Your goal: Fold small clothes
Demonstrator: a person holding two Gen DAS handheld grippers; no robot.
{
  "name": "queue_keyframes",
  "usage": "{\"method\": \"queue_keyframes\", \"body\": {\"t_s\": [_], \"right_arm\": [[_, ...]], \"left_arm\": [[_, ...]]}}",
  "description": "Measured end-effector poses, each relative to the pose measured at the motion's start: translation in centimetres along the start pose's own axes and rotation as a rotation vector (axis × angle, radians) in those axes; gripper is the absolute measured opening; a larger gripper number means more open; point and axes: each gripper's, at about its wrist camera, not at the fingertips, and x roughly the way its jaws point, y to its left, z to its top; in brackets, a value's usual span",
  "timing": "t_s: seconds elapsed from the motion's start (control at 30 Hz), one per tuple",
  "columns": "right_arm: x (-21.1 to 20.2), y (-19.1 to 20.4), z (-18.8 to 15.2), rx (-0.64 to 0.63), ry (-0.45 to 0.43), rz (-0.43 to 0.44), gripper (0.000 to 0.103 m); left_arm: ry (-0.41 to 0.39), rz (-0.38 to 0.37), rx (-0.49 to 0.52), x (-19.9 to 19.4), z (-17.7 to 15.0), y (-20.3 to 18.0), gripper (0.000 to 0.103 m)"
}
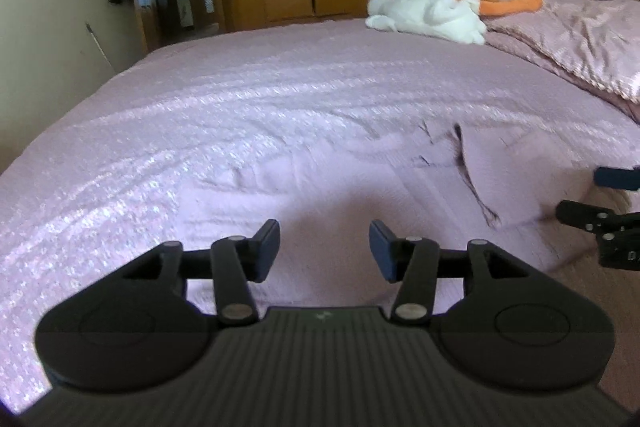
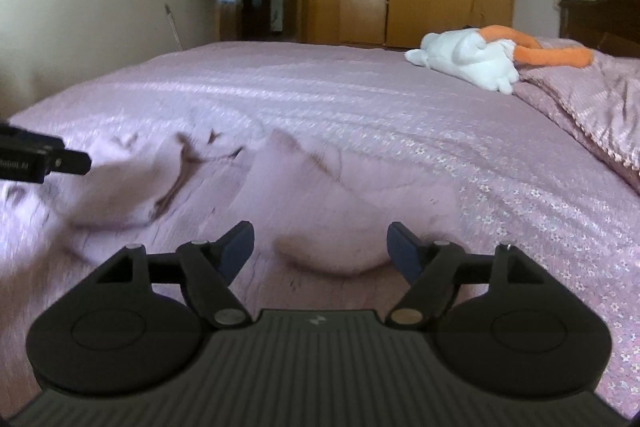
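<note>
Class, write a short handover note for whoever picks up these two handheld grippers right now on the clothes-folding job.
Left gripper: open, holding nothing, low over the bed.
Right gripper: open, holding nothing, just short of the garment.
Pale pink garment: lies rumpled on the pink bedspread, blurred and close in colour to it, so its edges are hard to tell.
Plush toy: far end of the bed, apart from the job.
Done: no neat fold visible.
Left: flatten, fold.

Left gripper point(image 1: 324, 249) – right gripper point(image 2: 320, 247) (both agape).

Black ribbed gripper body point(image 1: 324, 251), silver pivot screws, dark blue fingers point(image 1: 267, 251)
</note>
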Motion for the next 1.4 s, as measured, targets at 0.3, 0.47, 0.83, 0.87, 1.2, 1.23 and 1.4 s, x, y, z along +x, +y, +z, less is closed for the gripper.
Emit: {"method": "queue_keyframes", "body": {"t_s": [0.3, 0.47, 0.83, 0.87, 1.2, 1.23, 1.4], "right_arm": [[0.3, 3.2, -0.9, -0.189, 0.001, -0.004, 0.083], [1.4, 4.0, -1.1, -0.238, 0.016, -0.001, 0.083], [3.9, 3.5, -1.0, -0.265, 0.035, -0.007, 0.027], [3.8, 3.5, -0.8, -0.278, 0.018, -0.024, 0.017], [5.1, -1.6, 4.4, -0.187, -0.077, -0.118, 0.008], [5.6, -2.3, 4.8, -0.170, -0.075, -0.132, 0.008], [9.3, -6.3, 5.3, -0.067, 0.002, -0.197, 0.009]], "left_arm": [[0.033, -0.077, 0.071, 0.6, -1.9, -1.9, 0.052], [0.052, -0.054, 0.145, 2.2, -2.6, -3.2, 0.052], [-0.025, -0.106, 0.079, 3.1, -2.1, -1.1, 0.010], [-0.038, -0.102, 0.060, 3.0, -1.7, -0.6, 0.009], [-0.116, 0.037, -0.123, 4.8, 3.1, 7.4, 0.009], [-0.109, 0.053, -0.135, 5.3, 3.3, 8.1, 0.009], [-0.042, 0.120, -0.177, 8.6, 3.4, 11.1, 0.009]]}}
